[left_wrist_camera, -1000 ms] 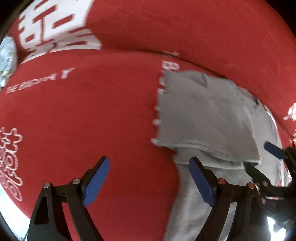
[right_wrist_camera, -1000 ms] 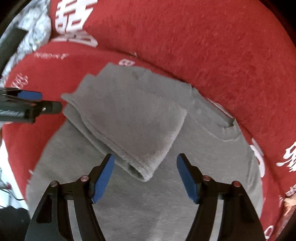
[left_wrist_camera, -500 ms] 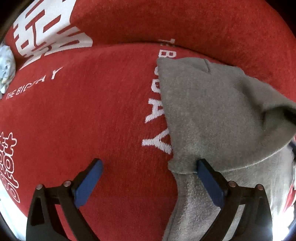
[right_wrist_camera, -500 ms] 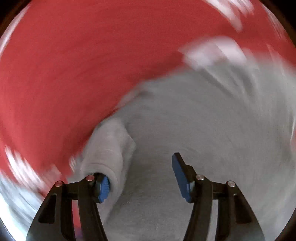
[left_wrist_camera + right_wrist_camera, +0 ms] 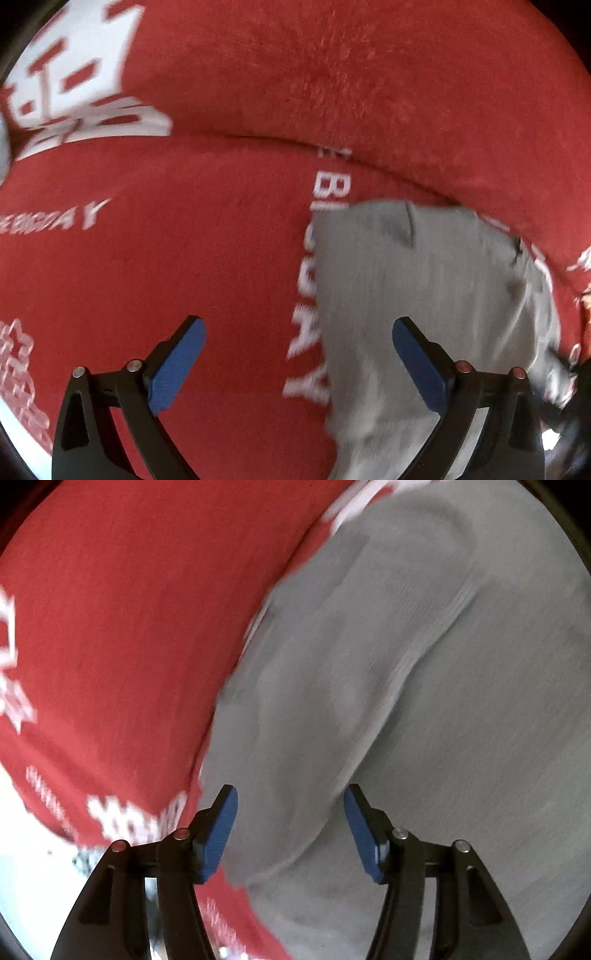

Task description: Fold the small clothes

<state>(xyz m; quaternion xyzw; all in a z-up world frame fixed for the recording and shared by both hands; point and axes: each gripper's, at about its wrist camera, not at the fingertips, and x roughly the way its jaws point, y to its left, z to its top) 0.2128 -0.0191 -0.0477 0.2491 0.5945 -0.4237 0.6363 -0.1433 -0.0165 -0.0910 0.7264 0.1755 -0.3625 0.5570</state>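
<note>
A small grey garment (image 5: 417, 295) lies on a red blanket (image 5: 184, 258) with white lettering. In the left wrist view it fills the lower right. My left gripper (image 5: 297, 360) is open and empty, its right finger over the garment's left edge, its left finger over bare blanket. In the right wrist view the grey garment (image 5: 424, 701) fills the right side, with a folded ridge running across it. My right gripper (image 5: 290, 830) is open and empty, just above the garment's edge. Both views are motion-blurred.
The red blanket (image 5: 110, 627) covers the whole surface and rises in a fold at the back. White printed characters (image 5: 74, 85) show at the far left. A pale area (image 5: 22, 867) lies past the blanket's edge.
The folded flap now lies flatter on the garment. My left gripper has drawn back a little. My right gripper has swung around to the garment's edge and narrowed its opening somewhat.
</note>
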